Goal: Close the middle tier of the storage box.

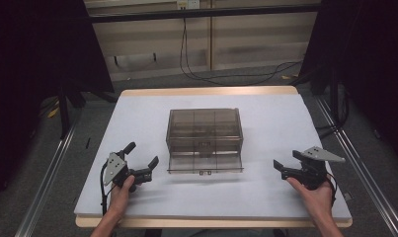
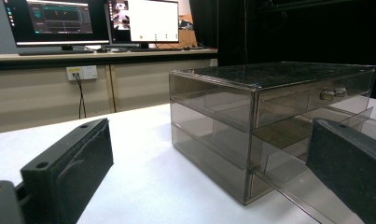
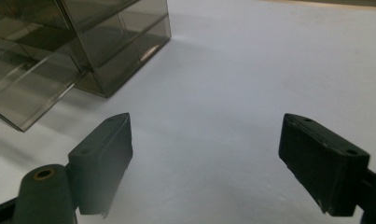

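We see a white-covered table with a pale wooden edge, set on a grey floor; at its middle stands a smoky transparent drawer cabinet, its lower drawer pulled out toward the person's side while the upper one, with a small knob, sits closed. In the left gripper view we find the cabinet just ahead and to the right, with monitors on a bench beyond the table; in the right gripper view its corner and the drawn-out drawer lie at upper left. Our left gripper rests low on the table to the left of the cabinet, near but apart from it, jaws spread wide and holding nothing; our right gripper sits to the right of the cabinet, well apart from it, jaws likewise wide apart over bare white surface.
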Tool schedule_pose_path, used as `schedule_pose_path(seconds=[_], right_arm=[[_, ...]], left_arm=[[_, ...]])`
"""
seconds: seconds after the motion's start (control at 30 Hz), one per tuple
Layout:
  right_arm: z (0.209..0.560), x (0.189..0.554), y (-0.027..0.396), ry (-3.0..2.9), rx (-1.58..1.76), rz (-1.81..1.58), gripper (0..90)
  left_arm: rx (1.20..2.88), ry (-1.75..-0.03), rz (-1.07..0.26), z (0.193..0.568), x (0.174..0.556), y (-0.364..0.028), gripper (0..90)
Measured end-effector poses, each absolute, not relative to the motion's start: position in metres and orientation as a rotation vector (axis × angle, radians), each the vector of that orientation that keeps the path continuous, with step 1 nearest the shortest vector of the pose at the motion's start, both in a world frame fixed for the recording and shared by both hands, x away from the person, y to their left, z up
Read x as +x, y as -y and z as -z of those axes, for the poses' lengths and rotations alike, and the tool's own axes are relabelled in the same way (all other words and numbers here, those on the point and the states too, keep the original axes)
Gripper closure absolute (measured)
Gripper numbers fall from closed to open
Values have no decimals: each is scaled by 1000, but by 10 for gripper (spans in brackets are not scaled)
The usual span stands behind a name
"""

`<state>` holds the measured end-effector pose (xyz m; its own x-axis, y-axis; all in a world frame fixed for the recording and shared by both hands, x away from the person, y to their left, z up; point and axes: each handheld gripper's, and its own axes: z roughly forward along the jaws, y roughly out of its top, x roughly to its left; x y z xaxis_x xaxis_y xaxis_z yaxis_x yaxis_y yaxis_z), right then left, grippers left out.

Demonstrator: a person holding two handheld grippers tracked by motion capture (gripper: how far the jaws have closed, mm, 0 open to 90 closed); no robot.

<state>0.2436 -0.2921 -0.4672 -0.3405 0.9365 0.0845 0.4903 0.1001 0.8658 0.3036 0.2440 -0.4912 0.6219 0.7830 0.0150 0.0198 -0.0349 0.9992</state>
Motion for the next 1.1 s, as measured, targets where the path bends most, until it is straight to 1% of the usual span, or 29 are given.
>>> schedule_pose_path(seconds=[0.17, 0.2, 0.23, 0.3, 0.37, 0.47, 0.53, 0.57, 0.6, 0.63, 0.7, 0.77, 0.8, 0.83, 0.87, 0.97, 1.0, 1.1], right_arm=[[465, 241, 291, -1891, 1379, -1183, 204], [466, 240, 287, -1901, 1380, -1184, 249], [466, 240, 287, -1901, 1380, -1184, 249], [465, 238, 283, -1904, 1379, -1209, 292], [464, 236, 280, -1911, 1373, -1239, 354], [462, 234, 277, -1923, 1350, -1255, 420], [461, 232, 275, -1942, 1331, -1281, 483], [461, 232, 275, -1942, 1331, -1281, 483], [460, 230, 273, -1957, 1322, -1312, 542], [460, 230, 273, -1957, 1322, -1312, 542], [459, 229, 270, -1987, 1299, -1340, 602], [459, 229, 268, -2001, 1288, -1345, 618], [459, 228, 265, -2027, 1277, -1364, 650], [459, 228, 265, -2027, 1277, -1364, 650], [458, 227, 261, -2055, 1262, -1380, 680], [458, 226, 257, -2075, 1242, -1387, 699], [458, 225, 253, -2098, 1222, -1398, 729], [458, 225, 249, -2120, 1204, -1403, 744]], left_arm=[[1493, -710, -701, 491, 303, -244, 9], [1493, -710, -701, 491, 303, -244, 9], [1490, -713, -700, 491, 304, -244, 9], [1491, -712, -700, 491, 304, -244, 9], [1490, -713, -701, 491, 304, -244, 9], [1493, -711, -701, 491, 303, -244, 9], [1490, -712, -701, 491, 303, -244, 9], [1490, -712, -701, 491, 303, -244, 9], [1490, -713, -702, 491, 303, -244, 9], [1492, -709, -701, 491, 303, -244, 9], [1489, -711, -701, 491, 304, -244, 9], [1489, -711, -701, 491, 304, -244, 9], [1489, -711, -701, 491, 303, -244, 9], [1489, -711, -701, 491, 303, -244, 9], [1489, -710, -701, 491, 304, -244, 9], [1489, -710, -701, 491, 303, -244, 9], [1486, -711, -703, 491, 304, -243, 9], [1486, -712, -704, 491, 304, -243, 9]])
